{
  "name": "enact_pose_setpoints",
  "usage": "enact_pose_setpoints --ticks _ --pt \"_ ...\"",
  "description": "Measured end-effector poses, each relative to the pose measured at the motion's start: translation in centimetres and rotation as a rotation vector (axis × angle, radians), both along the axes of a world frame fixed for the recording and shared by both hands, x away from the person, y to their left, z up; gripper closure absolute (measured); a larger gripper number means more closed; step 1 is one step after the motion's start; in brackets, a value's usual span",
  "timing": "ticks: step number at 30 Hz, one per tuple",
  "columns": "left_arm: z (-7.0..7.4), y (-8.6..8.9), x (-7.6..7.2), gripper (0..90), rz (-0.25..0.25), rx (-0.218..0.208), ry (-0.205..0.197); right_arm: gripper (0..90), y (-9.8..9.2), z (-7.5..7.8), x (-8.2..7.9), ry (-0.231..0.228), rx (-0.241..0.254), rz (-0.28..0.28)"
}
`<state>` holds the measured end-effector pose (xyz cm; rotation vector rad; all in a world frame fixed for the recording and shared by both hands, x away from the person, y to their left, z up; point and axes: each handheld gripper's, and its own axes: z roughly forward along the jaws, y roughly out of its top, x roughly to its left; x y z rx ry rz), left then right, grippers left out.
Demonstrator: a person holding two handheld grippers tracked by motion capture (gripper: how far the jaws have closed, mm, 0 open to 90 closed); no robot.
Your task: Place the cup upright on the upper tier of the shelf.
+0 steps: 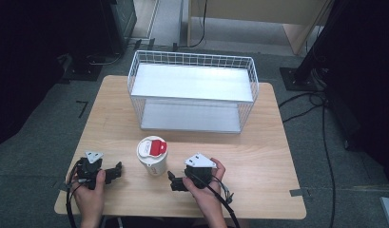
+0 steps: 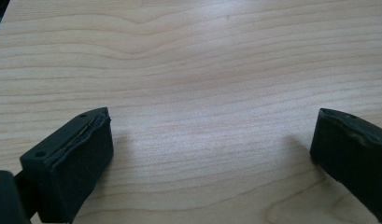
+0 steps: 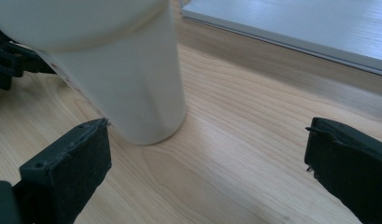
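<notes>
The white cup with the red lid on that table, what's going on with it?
A person sits at the light wooden table with a black two-jaw gripper in each hand. The white cup with the red-and-white lid stands upright between them, untouched. The right gripper has its jaws wide open and points at the cup from close by. The left gripper is open too, over bare wood. Behind the cup stands a white wire shelf rack.

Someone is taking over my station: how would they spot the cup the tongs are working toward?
Start at the white wire basket at the table's far side, then come toward the person. The cup stands upright between the left tongs and right tongs. It alone is white with a red-tabbed lid.
</notes>
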<state>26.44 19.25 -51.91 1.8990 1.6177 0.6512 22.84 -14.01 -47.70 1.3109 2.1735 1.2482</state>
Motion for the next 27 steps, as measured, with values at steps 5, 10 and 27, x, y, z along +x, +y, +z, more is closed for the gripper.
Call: enact_pose_setpoints --ticks 5,10,27 --pt "0.0 0.0 0.0 0.0 0.0 0.0 0.0 0.5 1.1 0.1 0.0 -0.01 0.01 0.032" --pt "0.0 0.0 0.0 0.0 0.0 0.0 0.0 0.5 2.0 -0.1 0.3 -0.013 0.016 0.05" --pt "0.0 0.0 0.0 0.0 -0.001 0.001 0.001 0.5 5.1 0.3 1.0 -0.038 0.079 0.083"
